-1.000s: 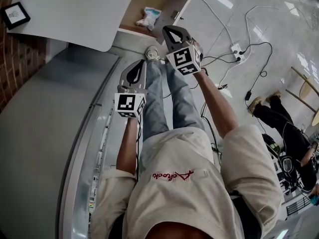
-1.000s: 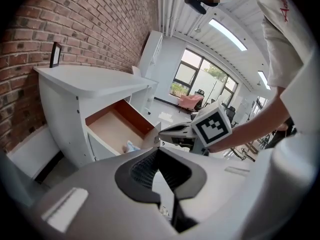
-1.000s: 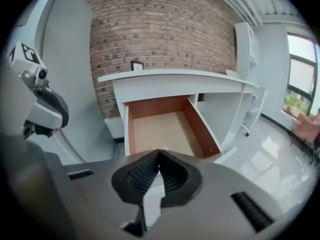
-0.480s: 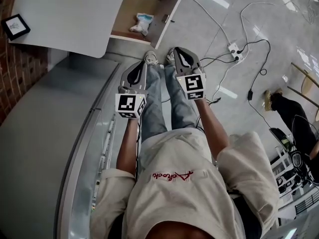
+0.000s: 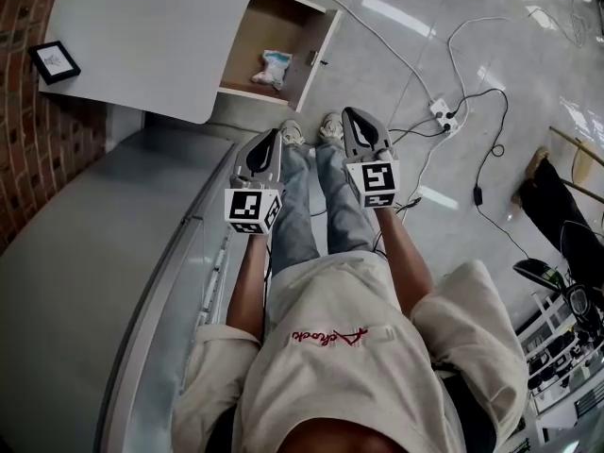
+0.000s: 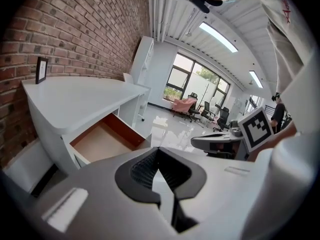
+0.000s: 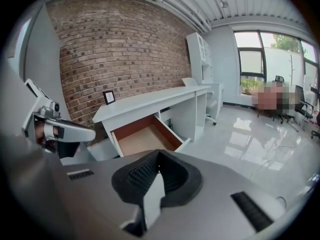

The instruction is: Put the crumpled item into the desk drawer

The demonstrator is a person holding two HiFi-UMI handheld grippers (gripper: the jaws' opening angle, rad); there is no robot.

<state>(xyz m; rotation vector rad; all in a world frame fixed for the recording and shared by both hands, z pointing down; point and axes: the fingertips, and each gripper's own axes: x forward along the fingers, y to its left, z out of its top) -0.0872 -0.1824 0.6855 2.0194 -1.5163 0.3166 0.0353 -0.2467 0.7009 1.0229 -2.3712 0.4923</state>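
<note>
The crumpled white and pale-blue item (image 5: 272, 67) lies inside the open wooden desk drawer (image 5: 304, 28), touched by neither gripper. The drawer juts from the white desk (image 5: 142, 26). My left gripper (image 5: 273, 137) and right gripper (image 5: 352, 115) hover side by side above the person's legs, well short of the drawer, both shut and empty. In the left gripper view the jaws (image 6: 159, 151) meet at the tip, with the drawer (image 6: 100, 143) beyond them. The right gripper view shows shut jaws (image 7: 159, 155) aimed toward the drawer (image 7: 142, 139); the item is not visible there.
A small framed picture (image 5: 55, 61) stands on the desk by the brick wall (image 5: 24, 159). A power strip (image 5: 443, 111) and cables trail over the glossy floor at right. A grey curved counter (image 5: 85, 291) runs along the left. Another person's legs (image 5: 552, 196) are at far right.
Both grippers have drawn back from the drawer toward the person, the right one farther and rolling as it went. The crumpled item stays in the drawer.
</note>
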